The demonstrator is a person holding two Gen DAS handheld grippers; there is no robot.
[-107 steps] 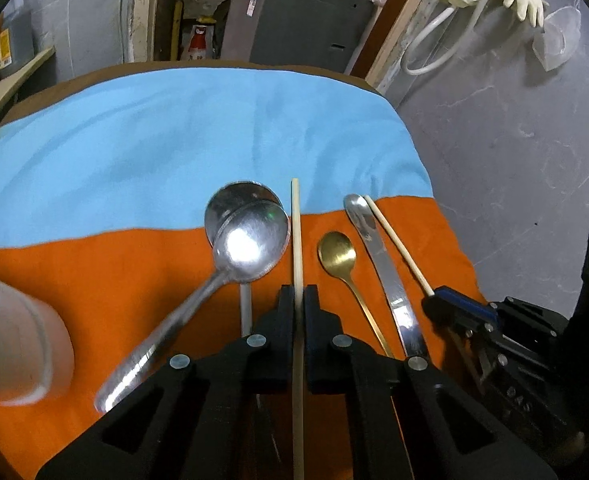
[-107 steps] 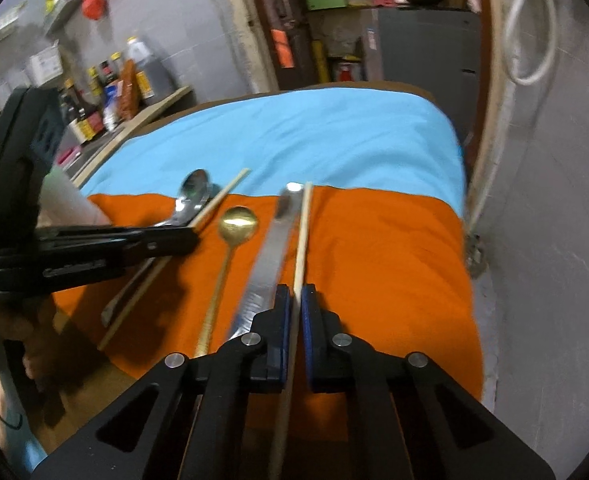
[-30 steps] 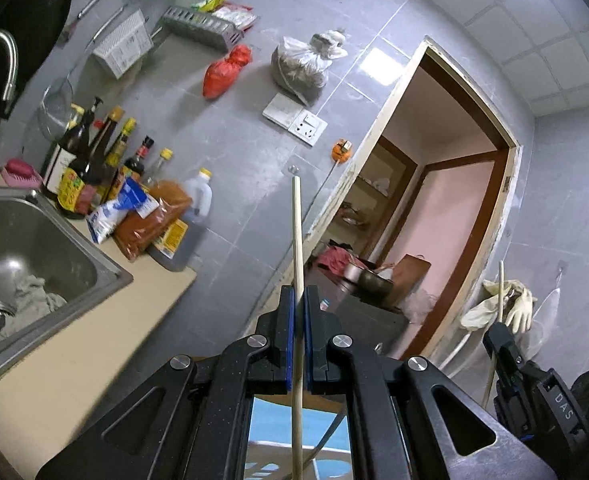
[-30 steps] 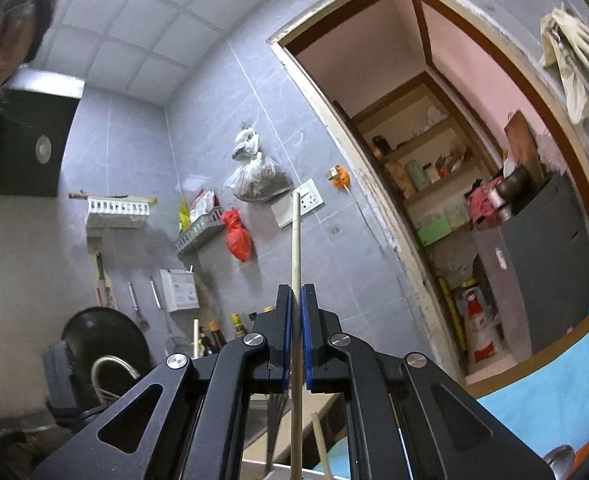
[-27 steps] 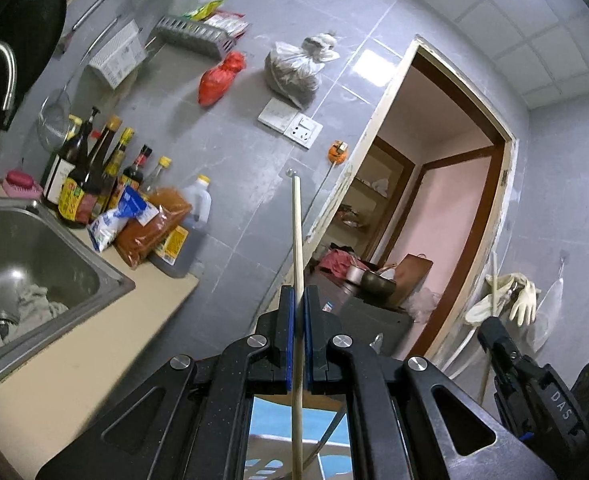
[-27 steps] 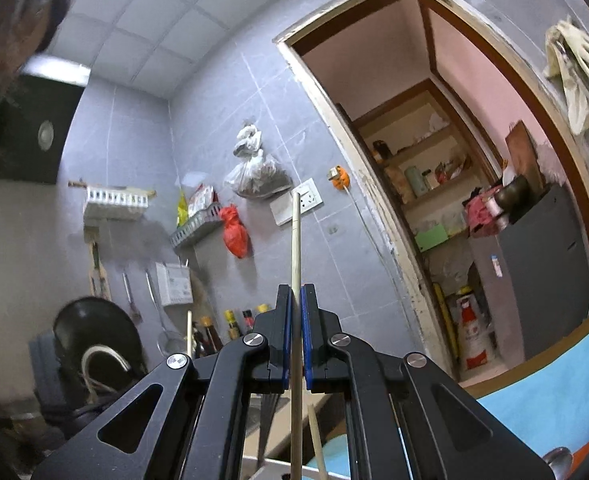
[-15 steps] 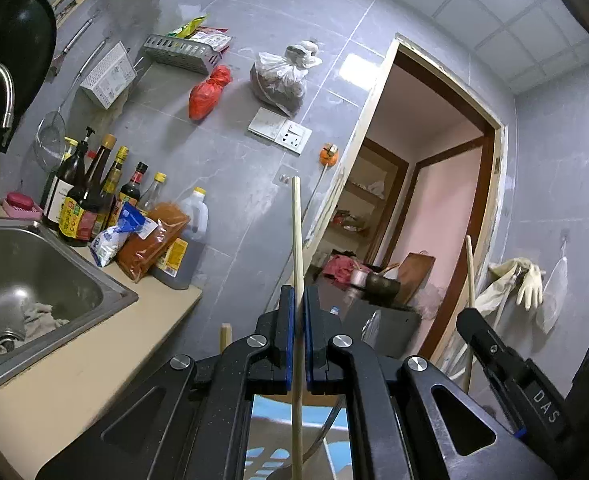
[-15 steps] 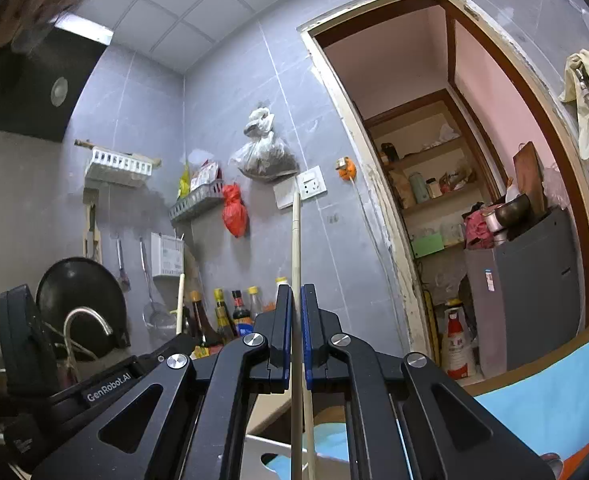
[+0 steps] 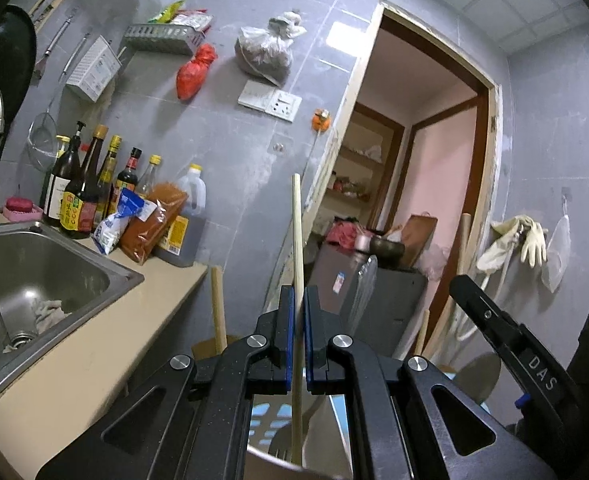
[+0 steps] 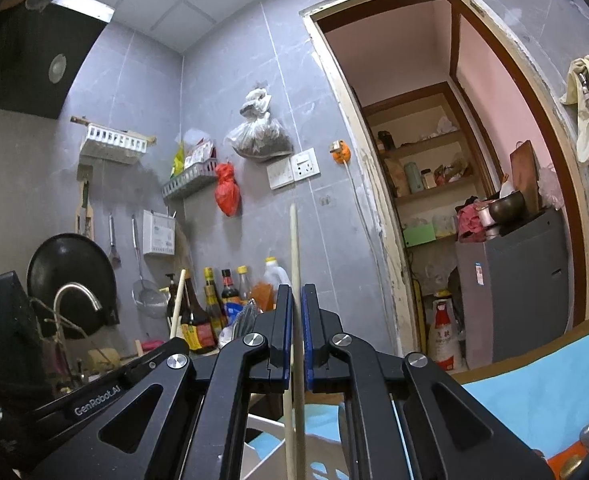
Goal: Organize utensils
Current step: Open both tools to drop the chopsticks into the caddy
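Observation:
My left gripper point(image 9: 299, 300) is shut on a pale wooden chopstick point(image 9: 296, 240) held upright, its lower end down in a shiny metal holder point(image 9: 270, 436). My right gripper point(image 10: 297, 300) is shut on a second chopstick point(image 10: 293, 248), also upright, its lower end over a white slotted basket point(image 10: 262, 432). The right gripper also shows at the right of the left wrist view point(image 9: 490, 316) with its chopstick. The left gripper body point(image 10: 94, 396) shows at the left of the right wrist view. Other utensils stand in the holder, among them a wooden stick point(image 9: 217, 304).
A steel sink point(image 9: 34, 276) and a row of sauce bottles point(image 9: 90, 184) sit on the counter at left. A doorway point(image 9: 414, 184) with a grey cabinet point(image 10: 510, 288) is at right. The blue and orange cloth point(image 10: 534, 408) lies low right.
Both grippers lifted their chopsticks off the cloth and turned them upright. Over the last second both have lowered and come closer together over the holder.

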